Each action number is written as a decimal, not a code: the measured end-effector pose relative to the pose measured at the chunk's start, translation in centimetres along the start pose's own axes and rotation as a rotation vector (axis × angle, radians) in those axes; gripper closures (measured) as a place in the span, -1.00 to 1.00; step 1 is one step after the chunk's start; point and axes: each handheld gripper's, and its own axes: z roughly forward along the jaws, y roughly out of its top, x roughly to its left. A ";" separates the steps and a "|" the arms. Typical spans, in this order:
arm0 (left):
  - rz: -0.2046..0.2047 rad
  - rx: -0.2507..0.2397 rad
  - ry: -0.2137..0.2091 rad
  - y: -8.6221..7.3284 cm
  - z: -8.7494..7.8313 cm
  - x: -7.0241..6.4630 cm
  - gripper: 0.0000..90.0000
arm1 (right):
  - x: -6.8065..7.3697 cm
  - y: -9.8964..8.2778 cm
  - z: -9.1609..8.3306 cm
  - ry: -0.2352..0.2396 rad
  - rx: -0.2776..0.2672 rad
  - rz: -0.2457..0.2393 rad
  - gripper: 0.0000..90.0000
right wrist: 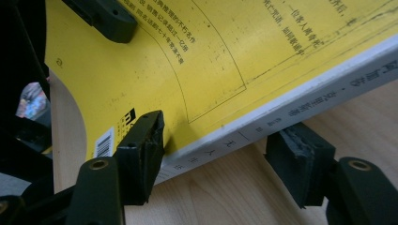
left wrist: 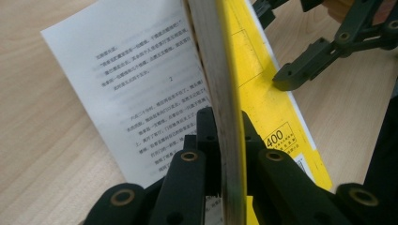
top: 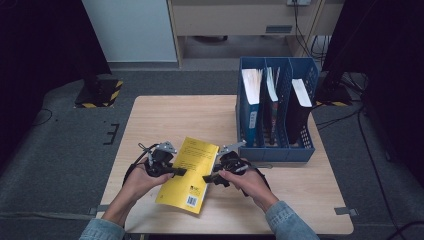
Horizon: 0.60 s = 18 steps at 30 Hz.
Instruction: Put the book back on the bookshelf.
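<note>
A yellow paperback book [top: 187,172] lies slanted on the wooden table [top: 165,115], near its front edge. My left gripper [top: 177,171] is shut on the book's long left edge. In the left gripper view, its jaws [left wrist: 225,126] clamp the yellow cover [left wrist: 263,93] and a block of pages, while one white printed page [left wrist: 141,93] hangs loose to the left. My right gripper [top: 207,178] is at the book's spine side. Seen in the right gripper view, it [right wrist: 220,150] has one pad [right wrist: 141,140] on the yellow cover [right wrist: 187,61] and the other pad [right wrist: 300,159] below the white spine, not pressing.
A blue three-slot file rack [top: 277,150] stands at the table's right, just beyond my right gripper, with a book upright in each slot. Bare tabletop stretches behind the yellow book to the far-left corner. The front edge runs close under both forearms.
</note>
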 end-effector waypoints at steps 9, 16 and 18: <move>0.011 -0.026 0.003 0.1 -0.7 0.2 0.88 | 1.5 2.1 -1.4 -0.032 0.019 -0.058 -0.05; 0.014 -0.040 -0.006 -0.1 -0.6 0.4 0.88 | 1.6 2.7 -0.3 -0.016 0.057 -0.047 -0.06; 0.011 -0.048 -0.004 -0.2 -0.8 0.5 0.87 | 1.7 2.8 -0.1 -0.031 0.051 -0.048 -0.06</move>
